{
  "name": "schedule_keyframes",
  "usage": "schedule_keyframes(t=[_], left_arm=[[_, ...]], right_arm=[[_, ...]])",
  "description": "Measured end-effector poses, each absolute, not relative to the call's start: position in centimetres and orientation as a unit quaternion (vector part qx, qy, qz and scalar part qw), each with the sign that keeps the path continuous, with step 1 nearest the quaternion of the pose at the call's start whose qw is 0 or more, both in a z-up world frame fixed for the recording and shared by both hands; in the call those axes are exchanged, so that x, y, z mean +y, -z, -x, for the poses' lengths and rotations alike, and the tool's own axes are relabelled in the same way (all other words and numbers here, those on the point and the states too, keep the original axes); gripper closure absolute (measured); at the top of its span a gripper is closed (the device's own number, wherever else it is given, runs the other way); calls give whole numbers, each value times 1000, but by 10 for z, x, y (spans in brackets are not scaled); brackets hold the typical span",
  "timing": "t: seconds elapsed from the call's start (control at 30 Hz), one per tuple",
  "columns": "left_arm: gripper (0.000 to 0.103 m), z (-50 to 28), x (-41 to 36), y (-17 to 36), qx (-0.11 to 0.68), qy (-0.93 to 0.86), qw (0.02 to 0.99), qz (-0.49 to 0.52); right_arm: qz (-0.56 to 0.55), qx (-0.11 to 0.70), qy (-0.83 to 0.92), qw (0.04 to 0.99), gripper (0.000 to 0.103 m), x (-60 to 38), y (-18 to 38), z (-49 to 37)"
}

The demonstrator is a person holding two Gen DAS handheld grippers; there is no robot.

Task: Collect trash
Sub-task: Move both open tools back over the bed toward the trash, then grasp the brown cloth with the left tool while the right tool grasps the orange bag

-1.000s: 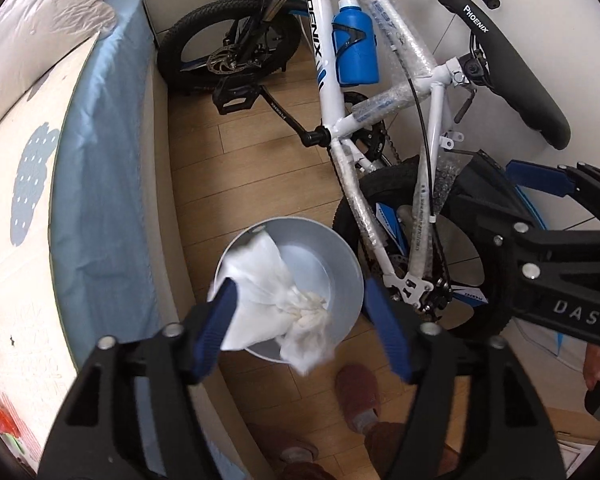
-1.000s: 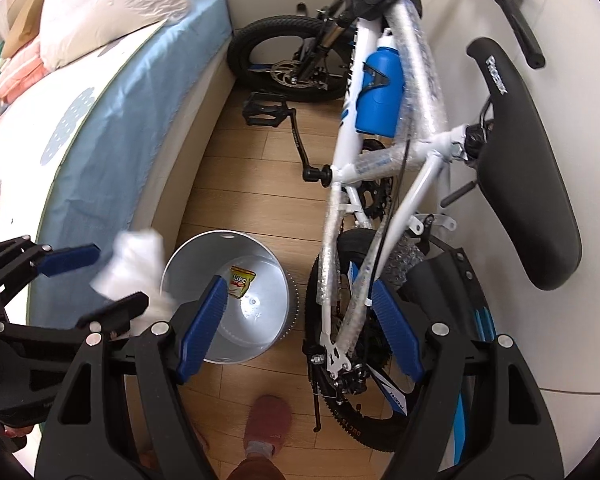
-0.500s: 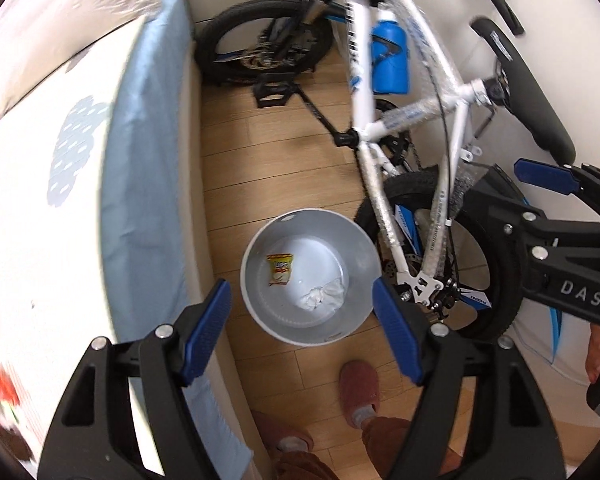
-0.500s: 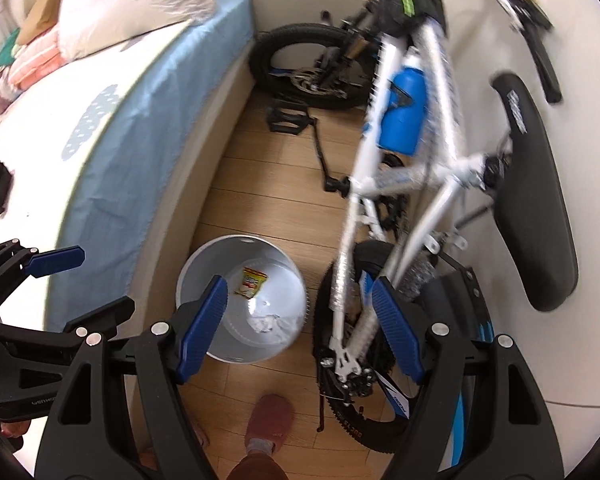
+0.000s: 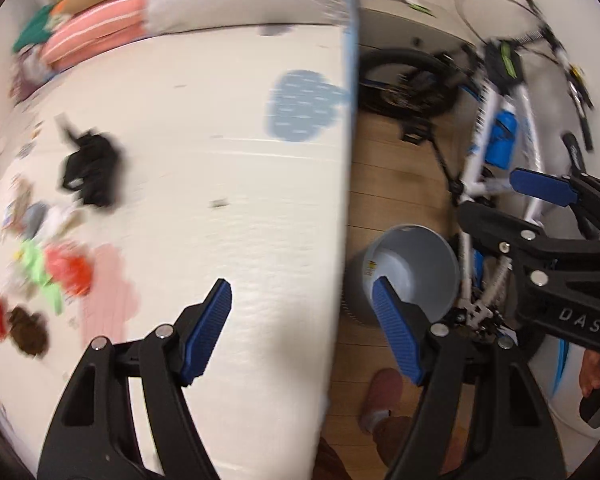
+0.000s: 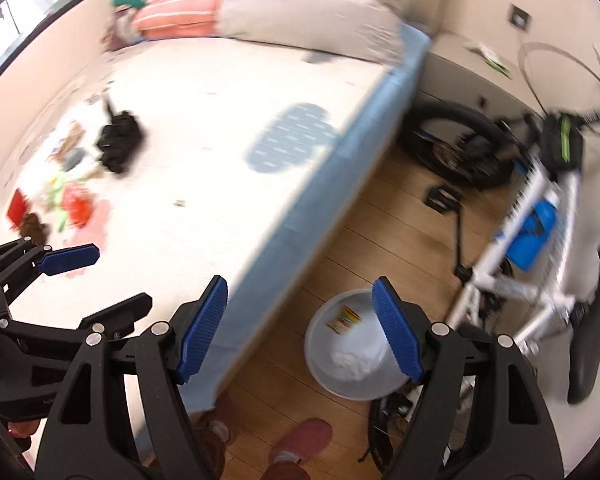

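Note:
A grey metal bin stands on the wood floor between the bed and the bicycle; in the right wrist view the bin holds a crumpled white tissue and a yellow wrapper. My left gripper is open and empty above the bed's edge. My right gripper is open and empty, above the floor by the bin. Several bits of trash lie at the bed's left side: red and green wrappers, a brown lump and a black crumpled thing.
The white bed with a blue sheet edge fills the left. A white bicycle with a blue bottle leans on the right wall. Pillows lie at the bed's head. The person's slippered feet are below.
The tissue left my left gripper and fell into the bin. Both grippers then swung left from over the bin towards the bed, and the trash on the bed came into view.

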State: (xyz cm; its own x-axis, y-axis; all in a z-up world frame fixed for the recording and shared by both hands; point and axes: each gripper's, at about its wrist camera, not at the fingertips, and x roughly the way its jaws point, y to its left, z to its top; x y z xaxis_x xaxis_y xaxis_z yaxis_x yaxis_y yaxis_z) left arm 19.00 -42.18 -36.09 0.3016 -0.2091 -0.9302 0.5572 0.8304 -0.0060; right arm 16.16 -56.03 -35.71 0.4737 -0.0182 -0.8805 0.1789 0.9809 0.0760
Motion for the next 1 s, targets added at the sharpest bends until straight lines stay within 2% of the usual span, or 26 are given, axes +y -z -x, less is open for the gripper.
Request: schedule_keyframes(t=[0.47,0.77,1.0], left_arm=[[30,-234,-176,279,525,11,849,-59],[30,-259,-93,264,516,-16,856,-30],[30,-280,-65,288,520,-18,854,-22]], right_arm=[[22,455,-137,879,31,-323,266,-258],[62,442,-174,878,31,-230,246,-298],[79,450,-182,871,31,-197,269,-330]])
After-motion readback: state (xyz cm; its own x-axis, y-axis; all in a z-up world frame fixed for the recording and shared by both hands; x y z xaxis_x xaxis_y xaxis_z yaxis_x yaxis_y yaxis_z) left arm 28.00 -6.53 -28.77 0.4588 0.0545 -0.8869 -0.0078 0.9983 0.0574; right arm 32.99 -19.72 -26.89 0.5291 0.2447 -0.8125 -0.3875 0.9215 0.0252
